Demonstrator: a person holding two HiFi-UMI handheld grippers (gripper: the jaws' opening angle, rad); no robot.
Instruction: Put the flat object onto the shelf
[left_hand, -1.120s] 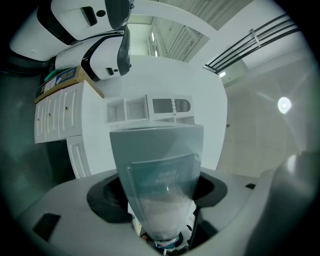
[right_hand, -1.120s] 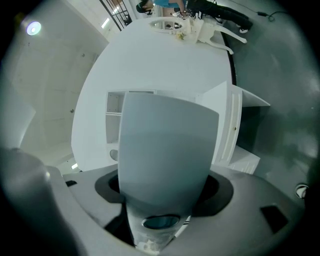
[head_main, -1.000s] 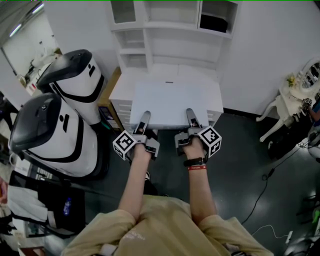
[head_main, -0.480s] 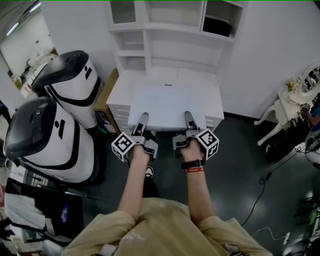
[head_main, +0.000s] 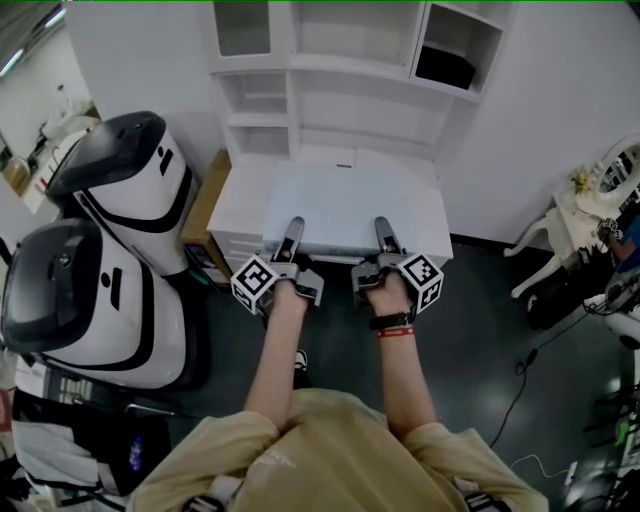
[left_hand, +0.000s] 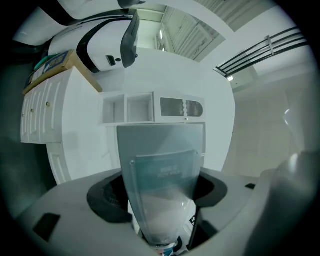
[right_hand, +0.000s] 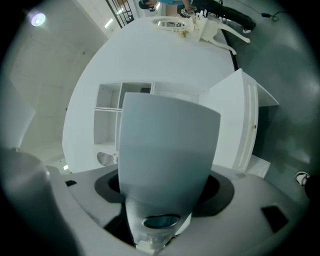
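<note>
White wall and dark floor (head_main: 480, 300) surround a white shelf unit (head_main: 330, 100) with open compartments above a drawer-fronted counter (head_main: 236, 196). A flat white panel (head_main: 345, 205) lies level over that counter, covering most of it, with its far edge below the lowest shelf. Whether it rests on the counter cannot be told. The left gripper (head_main: 294, 224) and right gripper (head_main: 383, 224) each pinch the panel's near edge, one near each near corner. Two white-and-black machines (head_main: 130, 190) stand at the left.

Board (head_main: 345, 200): white, flat, held level before the shelf (head_main: 335, 62)
Left gripper (head_main: 293, 228): clamped on its near edge
Right gripper (head_main: 383, 226): same edge
</note>
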